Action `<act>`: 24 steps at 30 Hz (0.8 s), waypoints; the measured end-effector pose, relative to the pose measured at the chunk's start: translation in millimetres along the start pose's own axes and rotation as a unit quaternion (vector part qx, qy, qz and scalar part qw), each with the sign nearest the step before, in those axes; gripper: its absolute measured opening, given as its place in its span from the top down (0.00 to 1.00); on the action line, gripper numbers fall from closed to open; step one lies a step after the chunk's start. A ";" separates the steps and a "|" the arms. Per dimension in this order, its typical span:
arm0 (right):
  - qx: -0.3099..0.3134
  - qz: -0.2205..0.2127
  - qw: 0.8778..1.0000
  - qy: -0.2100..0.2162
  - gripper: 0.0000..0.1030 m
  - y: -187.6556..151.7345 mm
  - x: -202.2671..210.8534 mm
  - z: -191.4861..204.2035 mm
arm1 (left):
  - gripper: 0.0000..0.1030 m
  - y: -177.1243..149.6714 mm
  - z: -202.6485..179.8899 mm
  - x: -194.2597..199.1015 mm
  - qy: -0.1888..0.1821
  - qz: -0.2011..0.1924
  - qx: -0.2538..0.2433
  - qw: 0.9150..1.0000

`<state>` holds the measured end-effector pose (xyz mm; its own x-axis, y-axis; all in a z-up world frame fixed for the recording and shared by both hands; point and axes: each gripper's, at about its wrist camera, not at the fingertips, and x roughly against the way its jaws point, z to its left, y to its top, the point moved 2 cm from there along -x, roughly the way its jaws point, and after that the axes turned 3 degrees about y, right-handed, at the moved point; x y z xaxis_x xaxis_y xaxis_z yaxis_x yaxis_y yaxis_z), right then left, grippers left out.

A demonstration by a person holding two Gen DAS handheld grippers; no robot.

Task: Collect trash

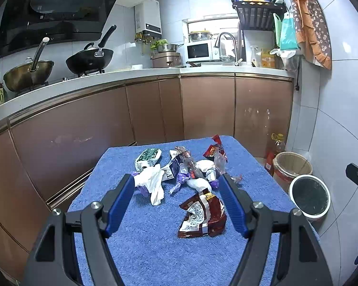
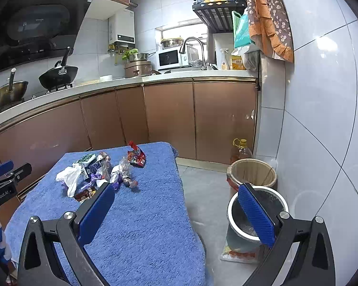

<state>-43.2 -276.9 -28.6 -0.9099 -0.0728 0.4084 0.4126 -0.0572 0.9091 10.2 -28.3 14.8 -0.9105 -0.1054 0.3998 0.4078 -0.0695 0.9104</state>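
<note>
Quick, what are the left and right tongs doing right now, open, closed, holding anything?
Left tongs: open, empty, over the wrappers.
Right tongs: open, empty, between the blue towel and the bin.

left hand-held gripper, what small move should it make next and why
Probably ease the left hand-held gripper forward and down onto the dark red snack wrapper. Its jaws are open and empty, and that wrapper lies nearest on the blue towel, apart from the pile, with the black-lined bin to the right.
</note>
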 end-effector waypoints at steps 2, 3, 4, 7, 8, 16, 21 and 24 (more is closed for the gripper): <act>0.001 -0.004 1.000 -0.004 0.00 0.4 0.8 0.1 | 0.31 0.1 -1.0 -0.3 0.000 -0.002 -0.001 1.000; 0.001 -0.006 1.000 -0.004 0.00 0.9 1.5 -0.3 | 0.31 0.2 -1.5 -0.6 0.001 -0.003 -0.002 1.000; 0.000 -0.007 1.000 -0.004 0.00 1.4 1.9 -0.6 | 0.31 0.0 1.2 -1.6 0.000 -0.004 -0.002 1.000; -0.003 -0.011 1.000 -0.005 0.00 2.7 2.2 -2.1 | 0.31 0.2 1.3 -3.9 -0.003 -0.004 0.001 1.000; -0.005 -0.010 1.000 -0.003 0.00 3.0 1.5 -3.0 | 0.31 0.3 1.6 -4.7 -0.004 -0.004 0.002 1.000; -0.005 -0.004 1.000 -0.010 0.00 2.8 -6.7 -4.1 | 0.31 0.9 2.8 -14.1 -0.007 -0.004 0.005 1.000; -0.009 -0.004 1.000 -0.011 0.00 2.3 -13.1 -7.4 | 0.31 1.1 1.9 -23.8 -0.004 -0.001 0.005 1.000; -0.012 -0.002 1.000 -0.012 0.00 1.7 -17.9 -9.8 | 0.31 -0.6 3.1 -28.5 -0.003 -0.004 0.004 1.000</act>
<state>-25.9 -285.4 -35.2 -0.9124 -0.0494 0.4062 0.4091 -0.0811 0.9089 35.7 -22.2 3.1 -0.9143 -0.0993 0.3926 0.3995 -0.0622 0.9146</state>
